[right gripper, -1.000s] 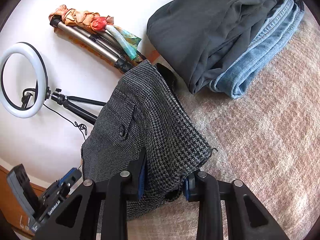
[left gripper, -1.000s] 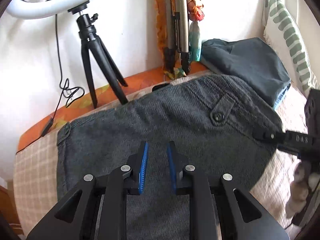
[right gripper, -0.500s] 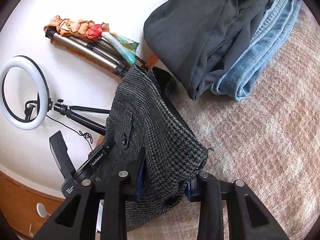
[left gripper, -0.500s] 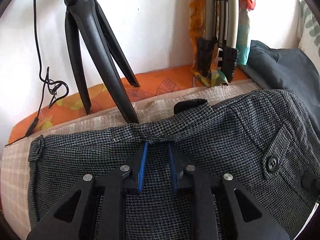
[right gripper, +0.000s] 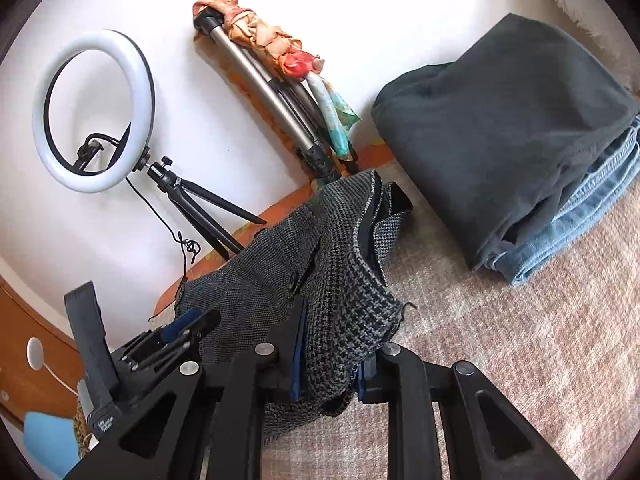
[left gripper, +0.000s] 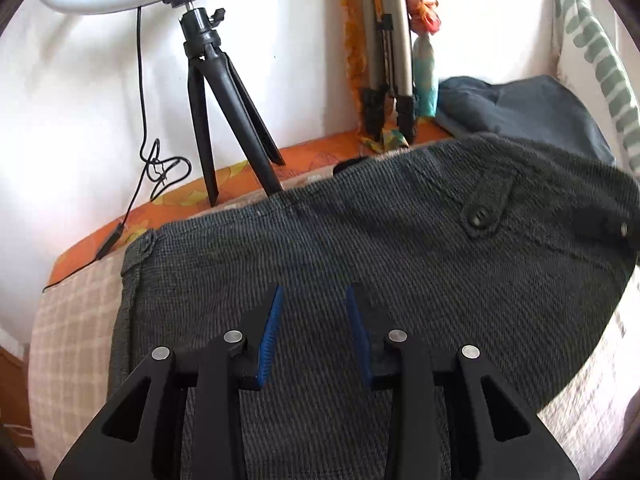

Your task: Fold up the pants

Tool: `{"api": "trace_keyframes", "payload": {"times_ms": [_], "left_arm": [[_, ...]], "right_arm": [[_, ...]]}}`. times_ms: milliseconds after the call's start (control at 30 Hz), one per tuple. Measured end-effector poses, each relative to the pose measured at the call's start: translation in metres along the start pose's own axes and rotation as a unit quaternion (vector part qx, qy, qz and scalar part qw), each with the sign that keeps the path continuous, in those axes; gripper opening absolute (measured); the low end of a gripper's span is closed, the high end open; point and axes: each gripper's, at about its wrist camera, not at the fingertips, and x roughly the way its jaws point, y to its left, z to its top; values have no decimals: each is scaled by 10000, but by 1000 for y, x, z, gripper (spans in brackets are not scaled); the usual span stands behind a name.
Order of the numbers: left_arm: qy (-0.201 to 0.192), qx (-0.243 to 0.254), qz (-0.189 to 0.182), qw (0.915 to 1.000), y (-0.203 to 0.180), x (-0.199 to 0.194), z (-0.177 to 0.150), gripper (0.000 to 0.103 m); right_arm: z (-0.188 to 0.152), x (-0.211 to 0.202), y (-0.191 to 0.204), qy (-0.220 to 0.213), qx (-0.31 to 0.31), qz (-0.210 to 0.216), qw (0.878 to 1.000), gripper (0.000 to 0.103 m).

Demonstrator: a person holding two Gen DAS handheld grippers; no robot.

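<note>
Grey pants [left gripper: 360, 280] lie on the bed w/ the waist end near the wall. Left claw [left gripper: 314, 332] gapes, holds nothing. Right claw [right gripper: 332, 356] pinches 1 bunched edge. Fabric prob soft, floppy, fairly thick; grab hems or waistband.

— Any writing you can read from where you stand?

— Hardly any. In the right wrist view there's a small white print on the black body of the left gripper [right gripper: 192, 330], down at its lower end, but it's too small and tilted for me to make out the letters.

— Nothing on the pants [left gripper: 360, 280]? A tag, a brand on the button?

— No, the button shows no lettering I can read. The ring light [right gripper: 94, 110] and its stand carry no legible mark either.
</note>
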Motion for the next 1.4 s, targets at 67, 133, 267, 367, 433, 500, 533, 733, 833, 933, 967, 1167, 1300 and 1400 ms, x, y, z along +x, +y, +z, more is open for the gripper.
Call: {"api": "trace_keyframes", "payload": {"times_ms": [67,133,267,367,433,500,533,733,833,933,967,1167,1300,1400], "left_arm": [[273,-27,-24,9996,0,17,-9,32],[261,-212,-94,9994,3,25,-14,32],[199,-586,-443,9971,17,4,-9,32],[-31,-861,-592,9945,42,-29,-16,32],[-133,-1048,-623,9925,62,-49,-26,32],[-208,-1209,-542,9910,85,-67,-41,32],[-241,-1298,-468,9901,96,-80,-49,32],[-310,-2098,-83,9772,176,-115,-103,33],[-321,-2421,91,9697,206,-125,-125,33],[-338,-2640,149,9638,222,-127,-137,33],[-354,-2665,175,9630,224,-128,-139,33],[-442,-2814,151,9585,234,-134,-149,33],[-487,-2811,140,9583,235,-136,-150,33],[-515,-2802,95,9585,235,-140,-152,33]], "right_arm": [[0,0,4,-5,-72,-46,10000,17],[2,-1,7,-8,-89,-73,9999,16],[7,-2,25,-29,-339,-177,9993,16],[10,-4,45,-48,-610,-157,9980,15],[10,-5,61,-63,-820,-114,9966,15],[9,-4,80,-63,-1075,-65,9942,14],[7,-4,90,-66,-1221,-57,9925,14],[-8,13,158,77,-2191,32,9757,14],[-24,28,193,205,-2727,19,9619,14],[-51,51,229,420,-3376,-27,9404,14],[-61,60,240,538,-3580,-36,9322,13],[-131,110,286,1211,-4662,-108,8763,12],[-163,130,296,1406,-5082,-221,8494,12],[-174,139,299,1472,-5200,-255,8410,13]]}}
